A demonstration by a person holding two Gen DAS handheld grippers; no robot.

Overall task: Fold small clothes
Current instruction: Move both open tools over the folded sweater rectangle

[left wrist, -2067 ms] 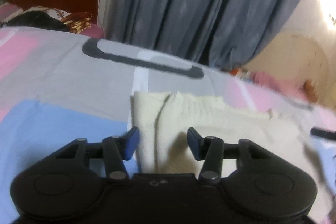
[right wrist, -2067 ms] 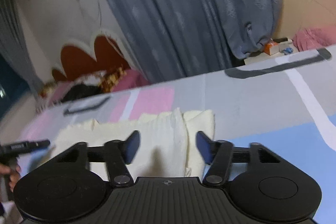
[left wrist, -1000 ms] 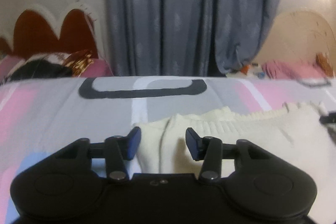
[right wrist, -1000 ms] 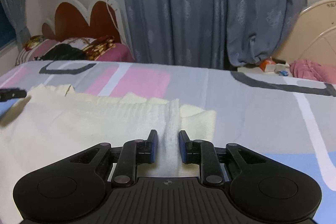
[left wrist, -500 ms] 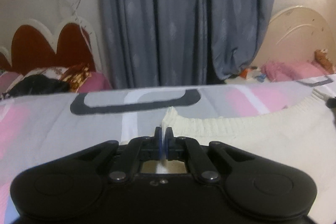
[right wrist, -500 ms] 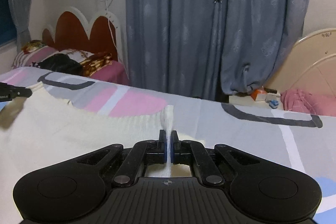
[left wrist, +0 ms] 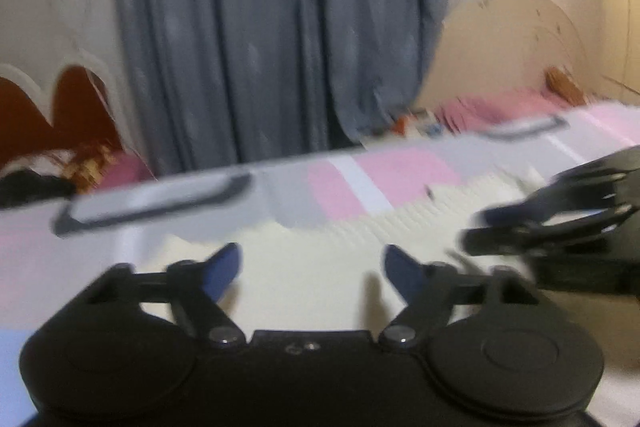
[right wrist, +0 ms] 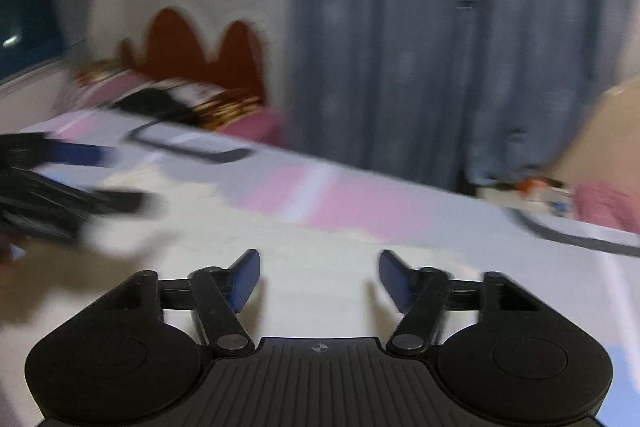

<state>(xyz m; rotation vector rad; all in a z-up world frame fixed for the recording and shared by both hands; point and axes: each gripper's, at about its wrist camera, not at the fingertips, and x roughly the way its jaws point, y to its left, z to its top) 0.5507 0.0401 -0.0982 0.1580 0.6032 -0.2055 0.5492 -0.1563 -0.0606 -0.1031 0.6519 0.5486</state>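
Above the cream sweater (left wrist: 312,279), left gripper (left wrist: 312,267) and right gripper (right wrist: 319,277) both gape, released.

Black hand-held gripper (left wrist: 312,269), blue fingertips (left wrist: 222,269), silver screws

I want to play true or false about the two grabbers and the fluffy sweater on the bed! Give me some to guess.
1. The left gripper is open. True.
2. The right gripper is pinching the sweater. False: its jaws stand wide apart with nothing between them.
3. The sweater is cream-coloured. True.
4. The curtain behind the bed is bright red. False: it is grey-blue.
5. The sweater lies on a bedsheet with pink and grey patches. True.
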